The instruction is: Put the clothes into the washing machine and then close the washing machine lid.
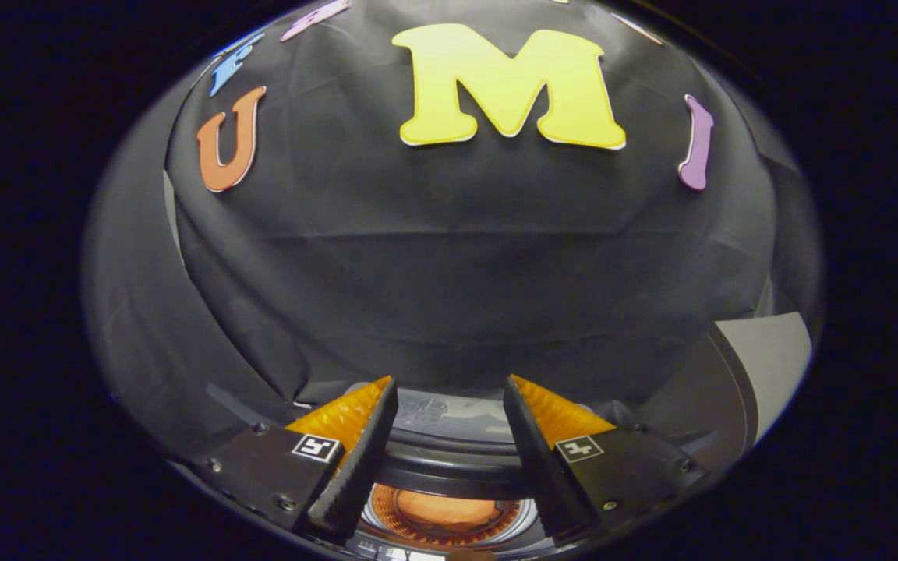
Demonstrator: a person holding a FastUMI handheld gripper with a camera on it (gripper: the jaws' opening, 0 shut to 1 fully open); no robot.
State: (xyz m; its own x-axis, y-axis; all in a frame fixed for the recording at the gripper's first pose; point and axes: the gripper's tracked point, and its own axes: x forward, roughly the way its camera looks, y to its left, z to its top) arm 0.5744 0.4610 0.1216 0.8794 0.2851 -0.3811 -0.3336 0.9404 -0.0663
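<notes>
the orange clothes (447, 510) look already dropped into the drum of the washing machine (449, 460), seen low between the jaws through the round opening. so the loading step reads as done and the lid step is what remains. the gripper (449, 405) hangs above the machine's top, pointed forward at the black cloth wall (449, 257), jaws spread wide and holding nothing. the lid itself i cannot pick out; a pale grey panel (768, 366) rises far right and may or may not be it. next move likely calls for finding the lid's edge and swinging it down over the opening.
</notes>
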